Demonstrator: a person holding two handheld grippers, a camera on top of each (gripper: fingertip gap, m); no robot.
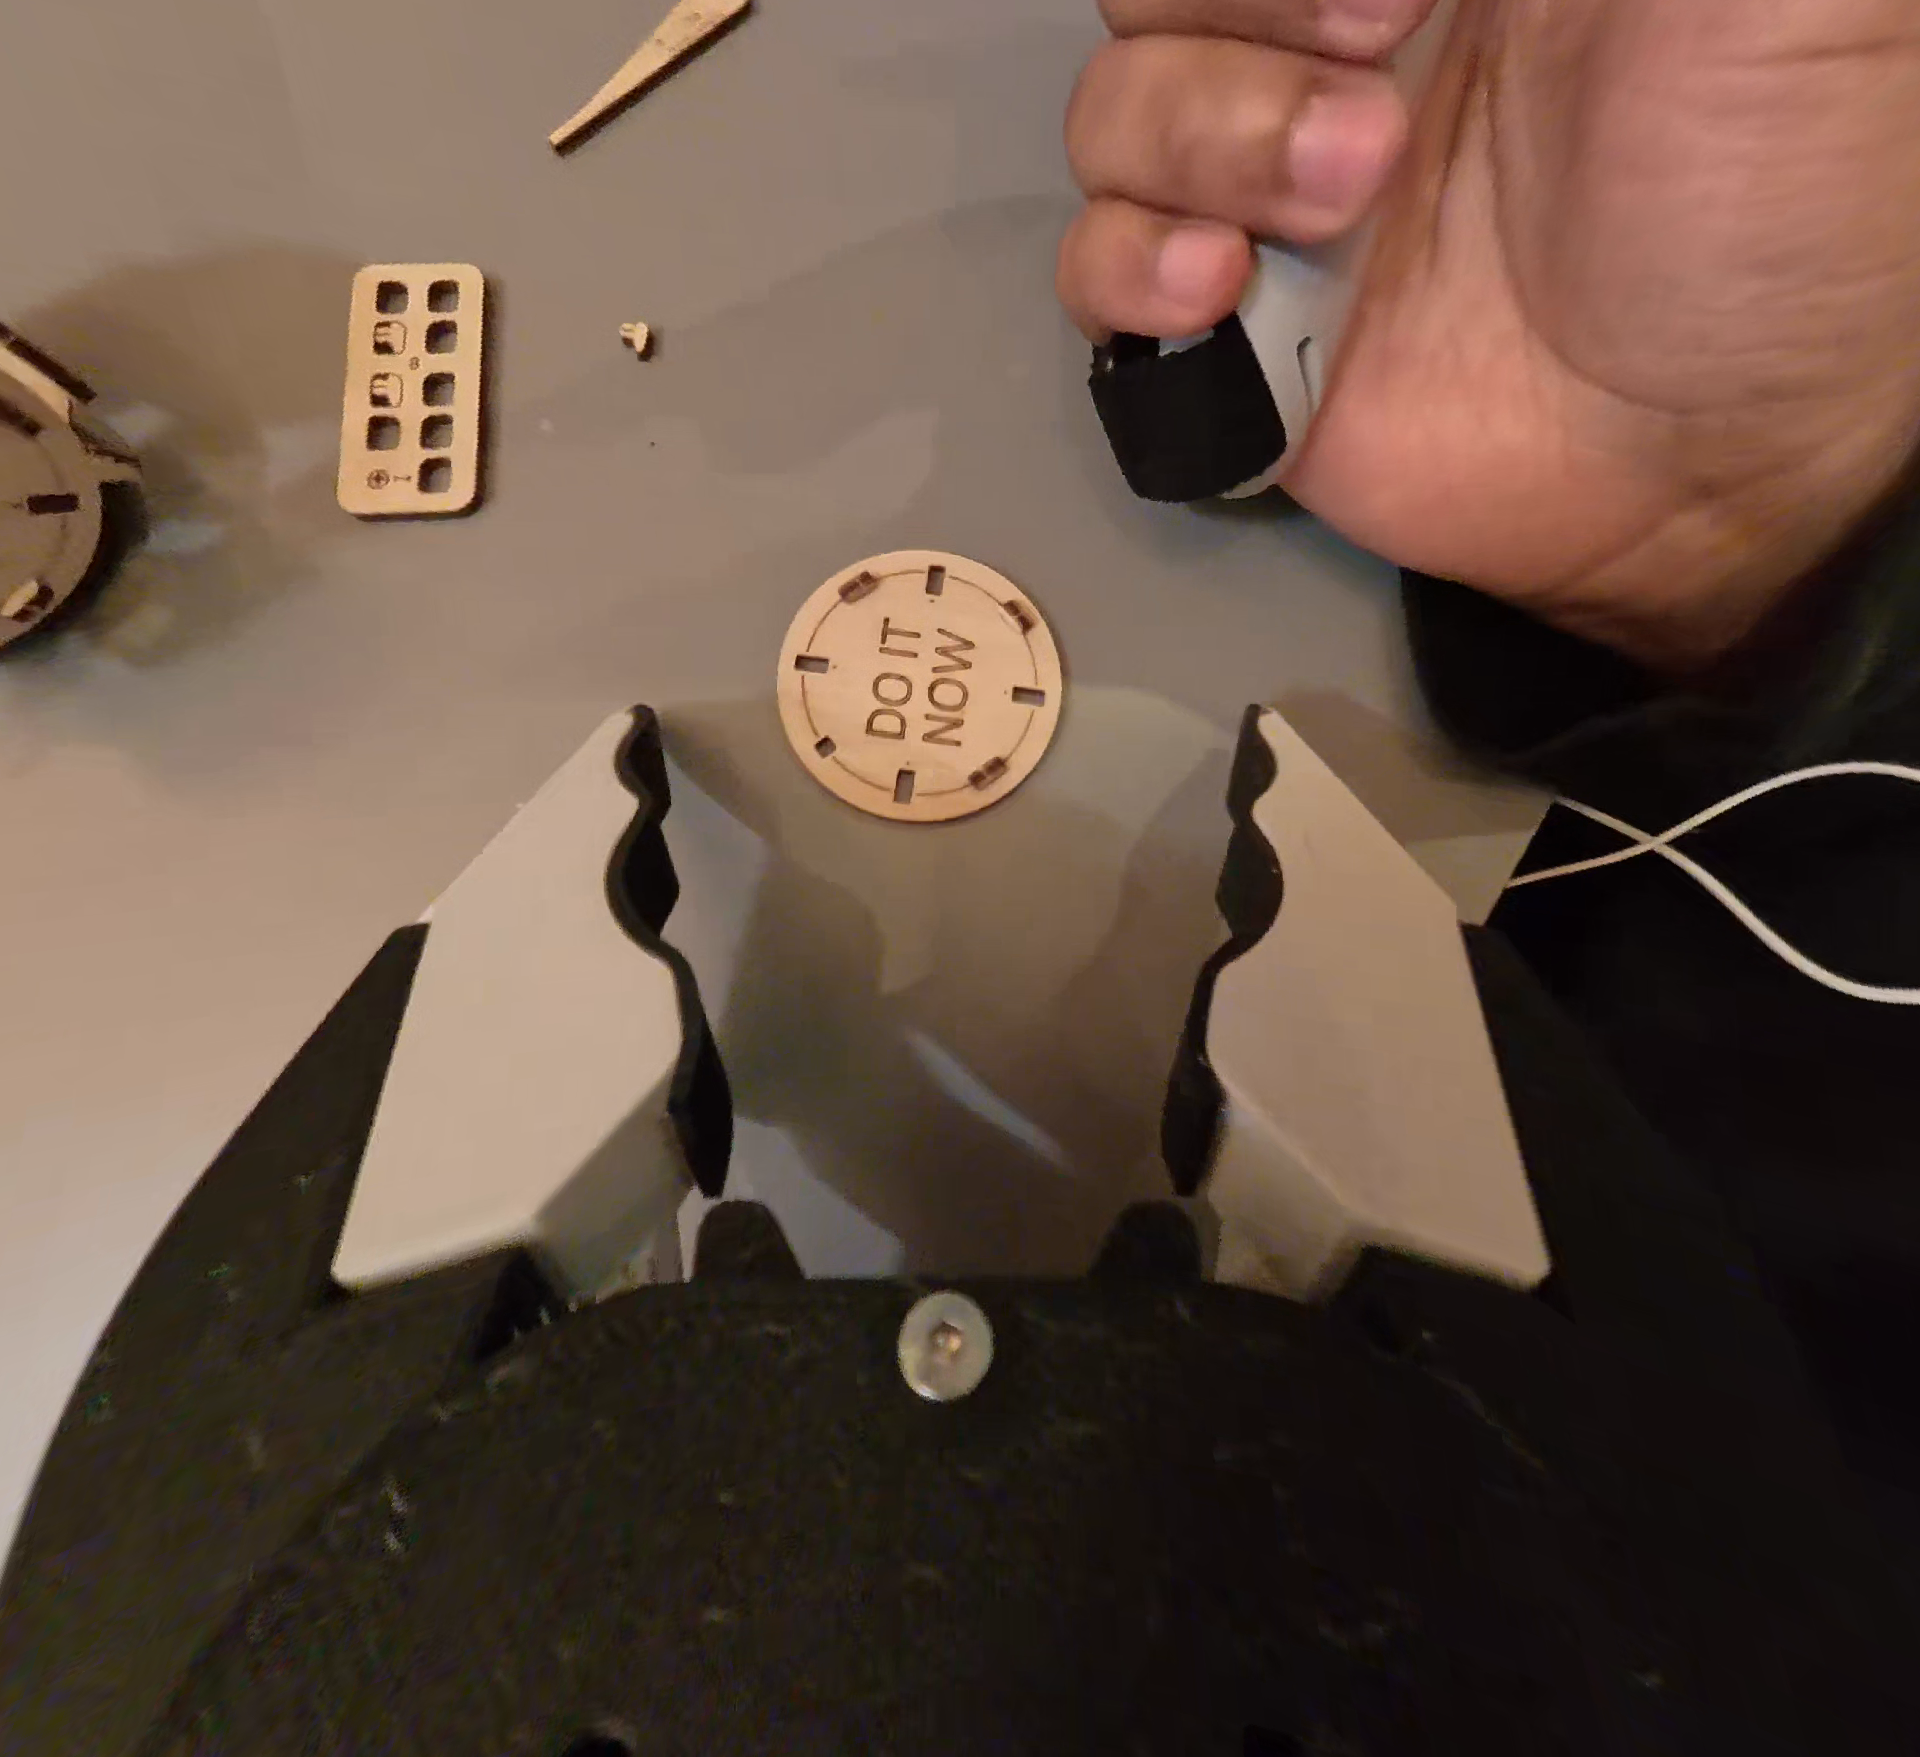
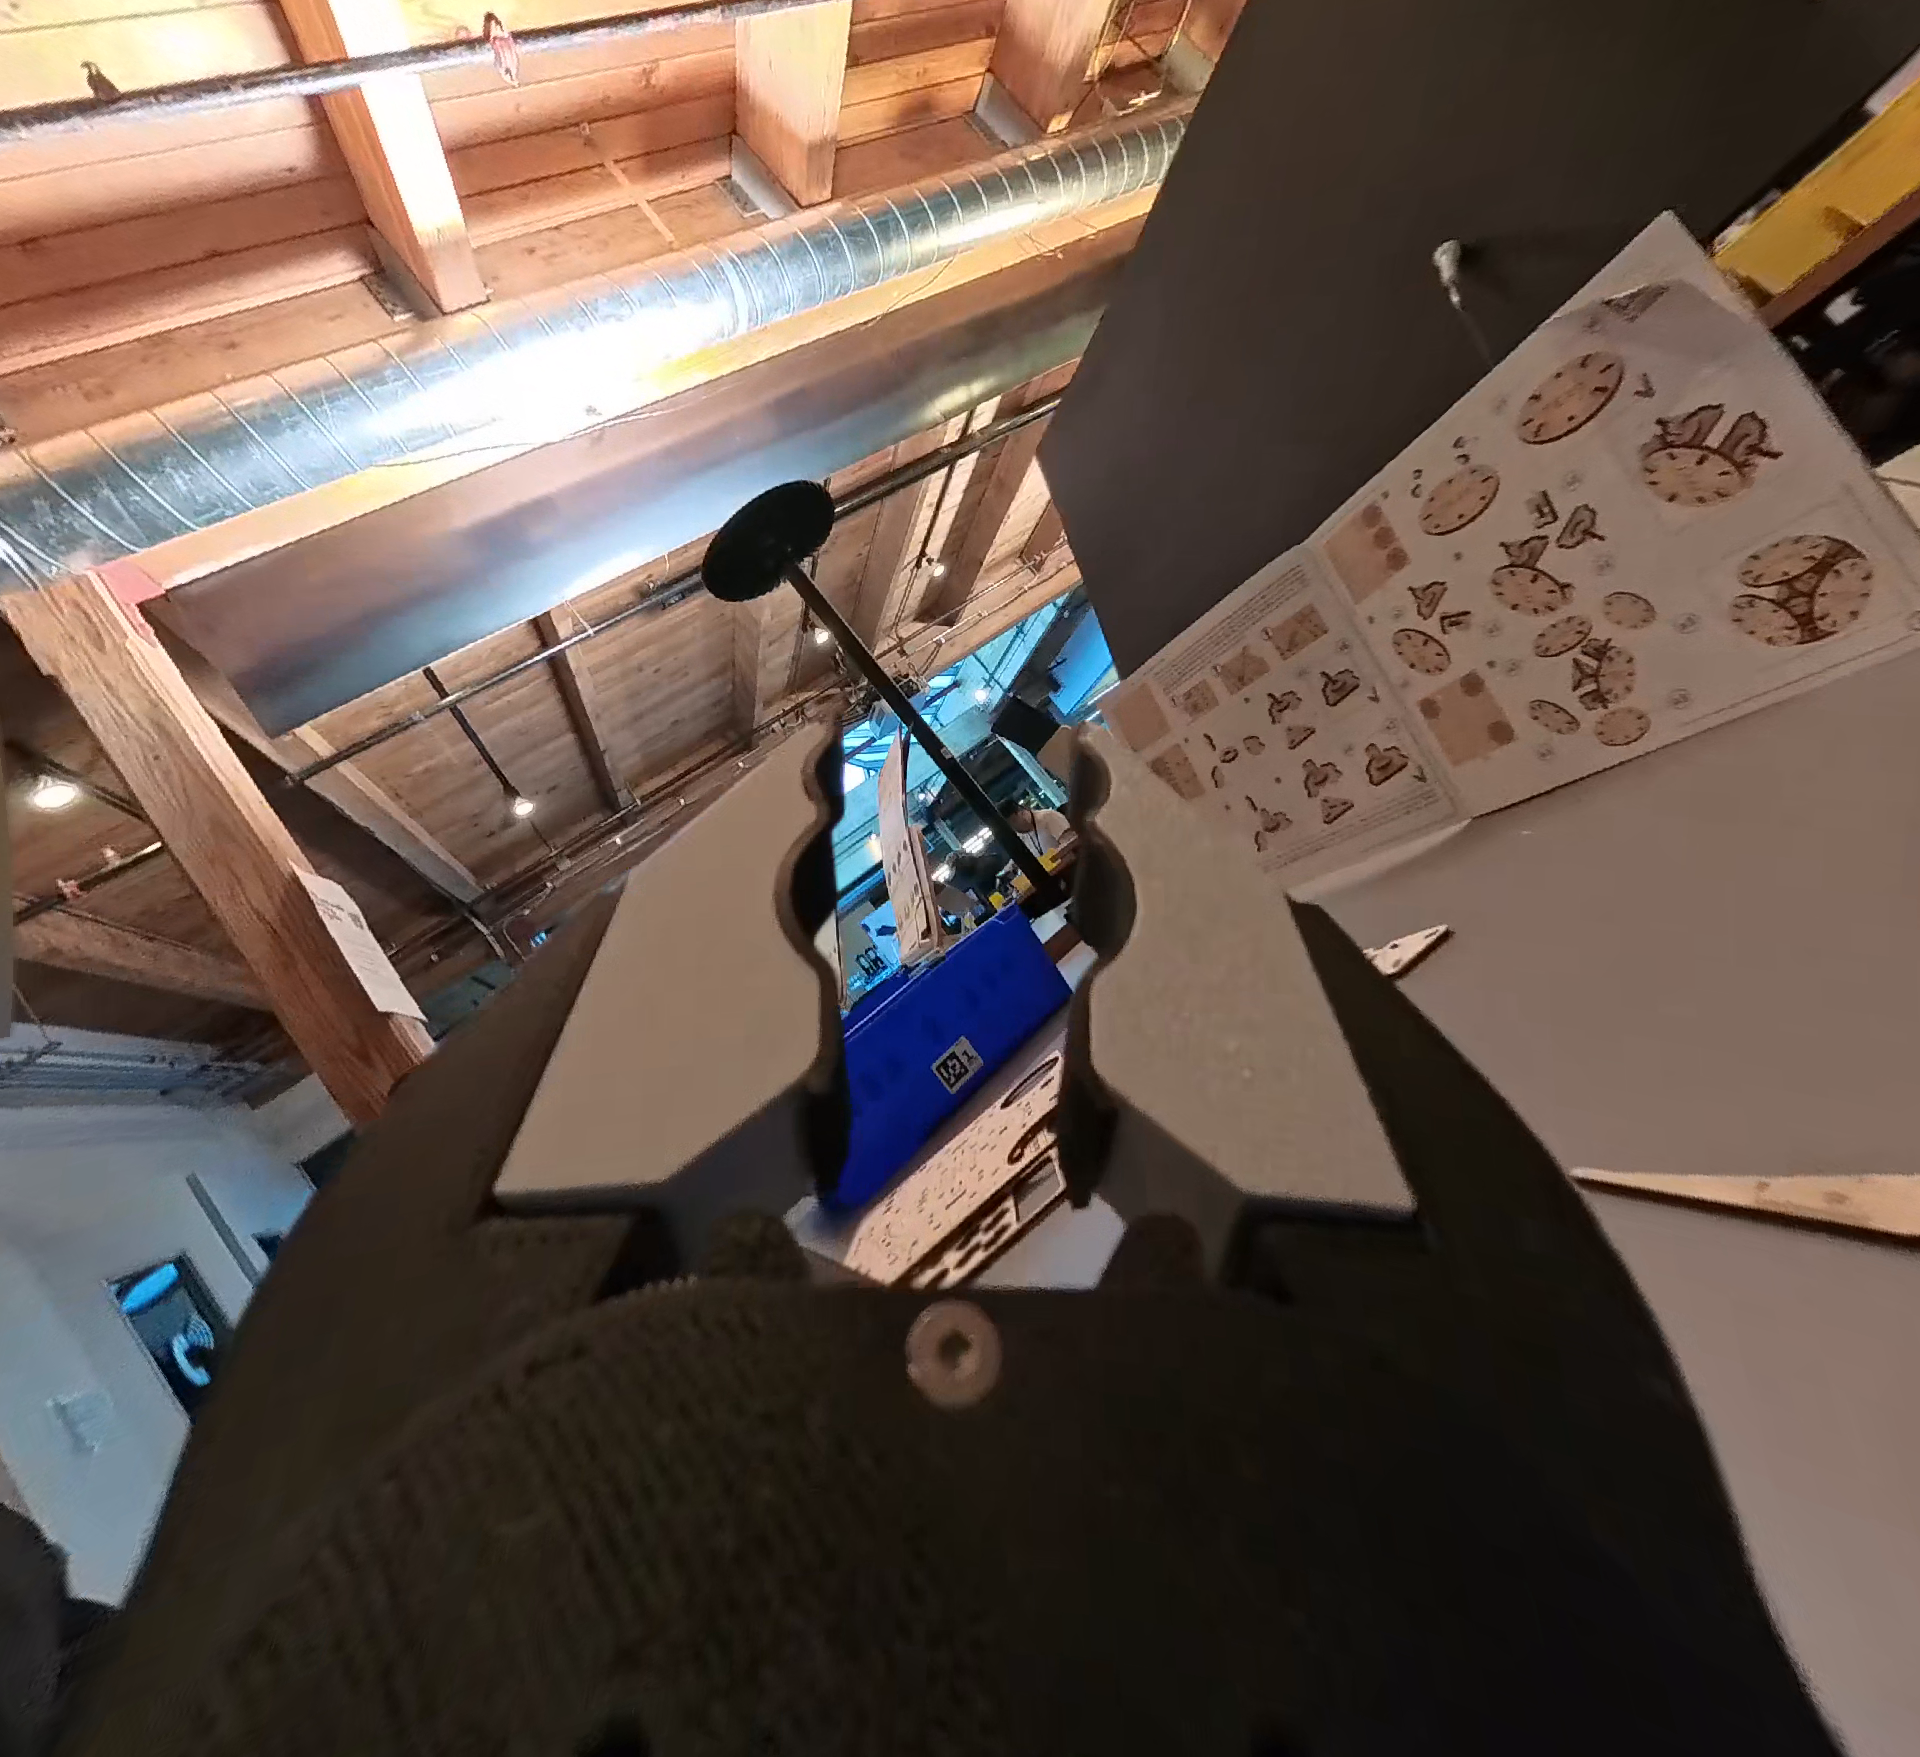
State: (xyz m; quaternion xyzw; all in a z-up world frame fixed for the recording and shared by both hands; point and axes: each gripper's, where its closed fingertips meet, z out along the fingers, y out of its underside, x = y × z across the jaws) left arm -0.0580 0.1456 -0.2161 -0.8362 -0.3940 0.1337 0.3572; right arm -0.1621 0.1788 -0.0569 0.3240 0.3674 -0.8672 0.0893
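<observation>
- The left gripper (image 1: 945, 720) hovers wide open over a grey table (image 1: 260, 824), nothing in its grasp.
- A round wooden disc (image 1: 920, 684) lies flat just beyond the fingertips.
- A hand (image 1: 1507, 232) grips a black-tipped handle (image 1: 1195, 419) nearby.
- A slotted wooden plate (image 1: 412, 391) and tapered wooden stick (image 1: 652, 58) lie farther off.
</observation>
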